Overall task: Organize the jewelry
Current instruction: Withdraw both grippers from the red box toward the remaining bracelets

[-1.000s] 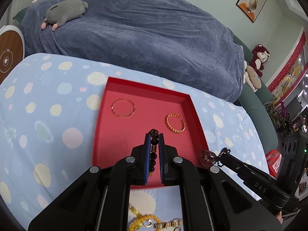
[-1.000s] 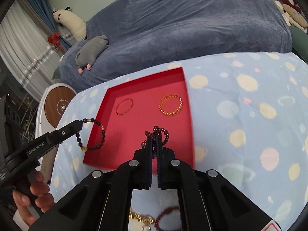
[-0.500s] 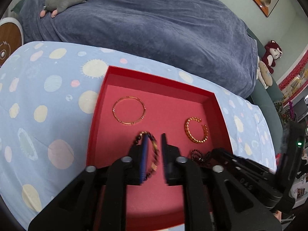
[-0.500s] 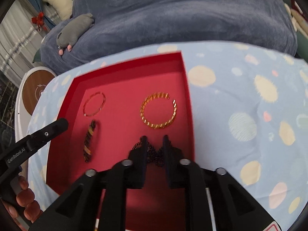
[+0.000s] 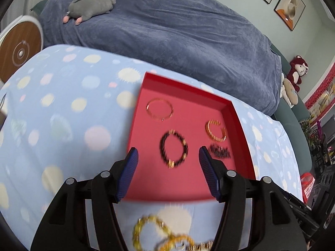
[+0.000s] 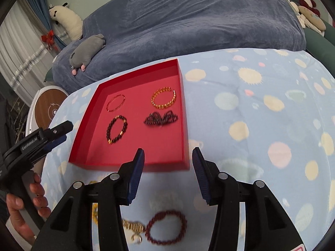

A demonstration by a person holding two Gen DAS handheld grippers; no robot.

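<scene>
both jaws wide, holding nothing. four pieces inside red tray (image 6: pixel 184 125), frame centre; red bead bracelet (image 6: pixel 166 227) and gold chain (image 6: pixel 134 227) loose on desk, lower frame. risk: chain tangled with bracelet, both lifted together; tray edge knocked on approach.

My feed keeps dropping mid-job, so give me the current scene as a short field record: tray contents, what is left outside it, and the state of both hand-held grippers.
tray: red shallow cardboard tray on the dotted blue cloth
in tray: thin gold bangle; chunky gold open cuff; dark beaded bracelet; dark bead-chain heap
outside tray: dark red beaded bracelet and gold chain pieces, near edge of cloth
left hand-held gripper: open, empty
right hand-held gripper: open, empty
</scene>
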